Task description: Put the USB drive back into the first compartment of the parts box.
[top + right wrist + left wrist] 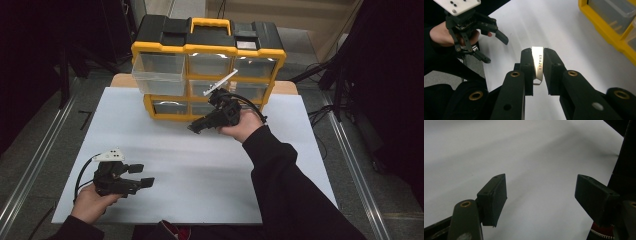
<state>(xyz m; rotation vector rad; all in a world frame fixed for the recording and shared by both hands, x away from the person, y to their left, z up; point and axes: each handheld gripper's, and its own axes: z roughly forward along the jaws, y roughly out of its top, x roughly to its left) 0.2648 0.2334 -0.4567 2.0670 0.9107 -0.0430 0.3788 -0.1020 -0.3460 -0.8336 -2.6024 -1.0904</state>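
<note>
White board point(200, 165) covers the table, with dark floor and metal rails around it; at its far edge stands a yellow-and-black drawer cabinet point(207, 50), whose upper-left clear drawer point(159, 67) is pulled out toward the person. In the right gripper view the right gripper point(538, 67) has its jaws clamped on a thin metal strip point(539, 65) lettered ERAZER, held on edge between the pads; in the high view that gripper point(196, 127) hangs above the board just in front of the cabinet's lower drawers. Near the person's edge, well apart from it, the left gripper point(141, 176) hovers over bare board, jaws spread wide with nothing between them. By my reading the strip is mid-carry, and the open drawer looks the likely place for it; the next move would call for lifting the strip up and leftward over the drawer's front wall, then parting the jaws once it sits inside, keeping clear of the cabinet frame.
</note>
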